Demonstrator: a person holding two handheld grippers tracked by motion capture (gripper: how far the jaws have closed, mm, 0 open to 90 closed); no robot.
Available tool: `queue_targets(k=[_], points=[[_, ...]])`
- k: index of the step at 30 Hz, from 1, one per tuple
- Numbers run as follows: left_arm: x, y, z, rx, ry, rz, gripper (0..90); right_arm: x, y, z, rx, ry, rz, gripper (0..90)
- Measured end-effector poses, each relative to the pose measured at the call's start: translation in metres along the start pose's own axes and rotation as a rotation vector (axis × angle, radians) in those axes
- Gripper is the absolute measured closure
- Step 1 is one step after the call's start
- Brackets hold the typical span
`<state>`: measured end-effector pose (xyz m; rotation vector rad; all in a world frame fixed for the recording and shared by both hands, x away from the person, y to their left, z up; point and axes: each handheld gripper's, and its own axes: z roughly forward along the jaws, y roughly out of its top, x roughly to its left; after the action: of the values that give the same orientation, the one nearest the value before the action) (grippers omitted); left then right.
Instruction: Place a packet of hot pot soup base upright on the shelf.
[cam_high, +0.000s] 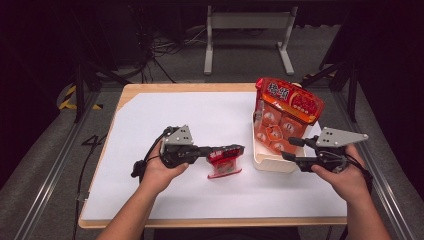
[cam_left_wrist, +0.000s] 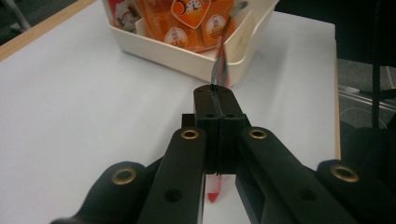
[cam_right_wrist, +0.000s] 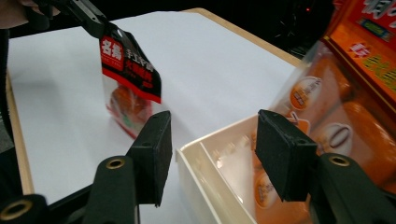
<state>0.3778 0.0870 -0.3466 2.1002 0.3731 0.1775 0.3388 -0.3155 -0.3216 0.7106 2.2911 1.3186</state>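
My left gripper (cam_high: 239, 148) is shut on the top edge of a small red-and-black snack packet (cam_high: 224, 163), which hangs from the jaws with its bottom touching the white table sheet (cam_high: 165, 117). In the left gripper view the closed jaws pinch the packet's thin edge (cam_left_wrist: 219, 70). In the right gripper view the packet (cam_right_wrist: 130, 84) dangles at upper left. My right gripper (cam_high: 292, 149) stands open at the near right corner of the cream tray (cam_high: 265, 162), with nothing between its fingers (cam_right_wrist: 152, 154). A large orange snack bag (cam_high: 287, 112) stands upright in the tray.
The tray's rim (cam_right_wrist: 205, 140) runs between the right jaws. The wooden table edge (cam_high: 200, 87) lies beyond the sheet. A metal stand (cam_high: 247, 22) sits on the floor behind the table.
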Motion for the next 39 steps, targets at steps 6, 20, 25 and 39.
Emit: queue_targets(k=[6, 20, 25, 39], points=[[-0.006, 0.006, -0.003, -0.009, -0.005, 0.027, 90.0, 0.008, 0.005, 0.012, -0.001, 0.036, -0.026, 46.7], [-0.007, 0.022, -0.024, -0.063, -0.02, 0.056, 90.0, 0.009, 0.012, 0.003, -0.039, 0.035, -0.028, 46.8], [-0.006, 0.027, -0.028, -0.073, -0.033, 0.051, 90.0, 0.007, 0.012, -0.003, -0.05, 0.021, -0.026, 46.8], [-0.005, 0.046, -0.033, -0.075, -0.064, 0.056, 90.0, 0.001, 0.011, -0.014, -0.061, -0.006, -0.011, 45.5]])
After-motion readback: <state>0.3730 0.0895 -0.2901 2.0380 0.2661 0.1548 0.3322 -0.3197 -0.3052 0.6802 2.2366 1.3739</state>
